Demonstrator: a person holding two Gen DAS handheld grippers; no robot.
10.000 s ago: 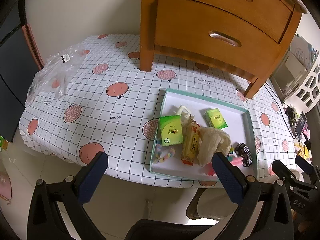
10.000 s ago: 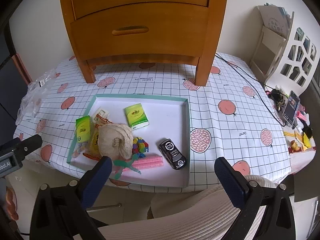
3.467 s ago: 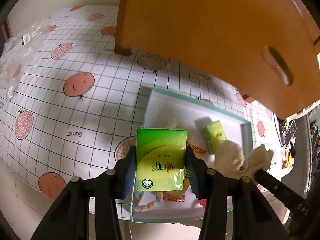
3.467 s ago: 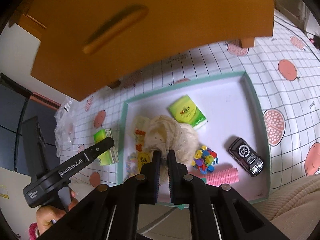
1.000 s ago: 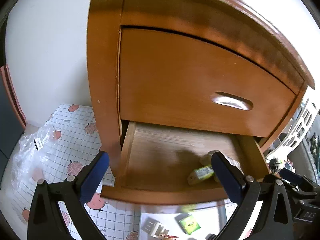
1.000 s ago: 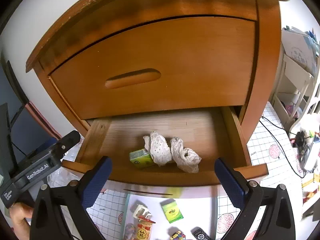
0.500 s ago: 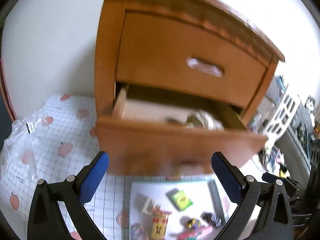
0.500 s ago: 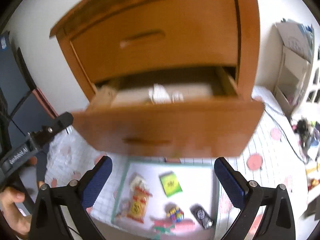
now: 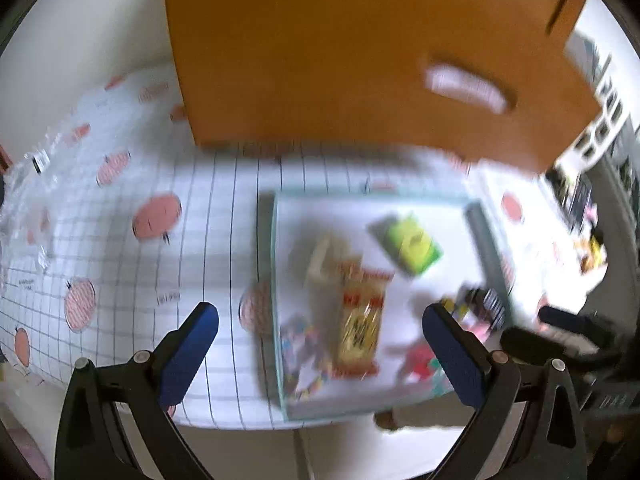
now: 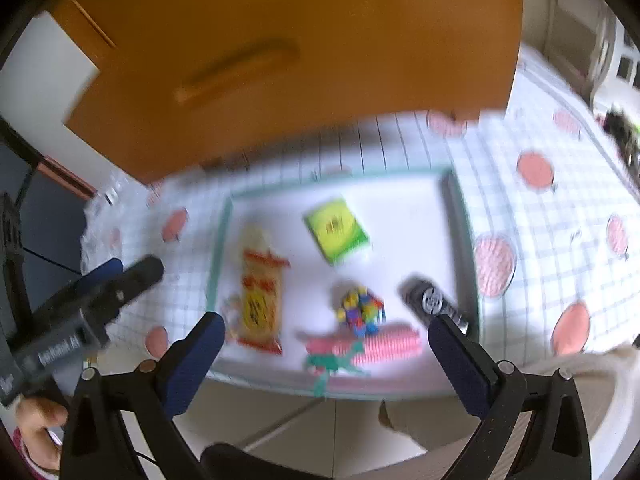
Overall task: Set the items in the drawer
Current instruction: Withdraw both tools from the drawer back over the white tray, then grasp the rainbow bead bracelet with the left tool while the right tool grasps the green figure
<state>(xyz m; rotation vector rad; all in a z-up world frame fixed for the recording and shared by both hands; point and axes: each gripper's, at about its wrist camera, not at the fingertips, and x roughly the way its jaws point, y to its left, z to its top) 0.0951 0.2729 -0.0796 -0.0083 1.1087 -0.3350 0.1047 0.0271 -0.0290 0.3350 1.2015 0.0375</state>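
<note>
Holding nothing, both tools gape — left tool (image 9: 320,338), right tool (image 10: 326,346) — over one tray (image 10: 460,216).

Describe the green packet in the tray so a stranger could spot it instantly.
Find the teal-rimmed white tray on the checked tablecloth, below the wooden drawer front. The green packet lies near the tray's middle, toward the drawer. It is the only flat bright-green rectangle there.
</note>
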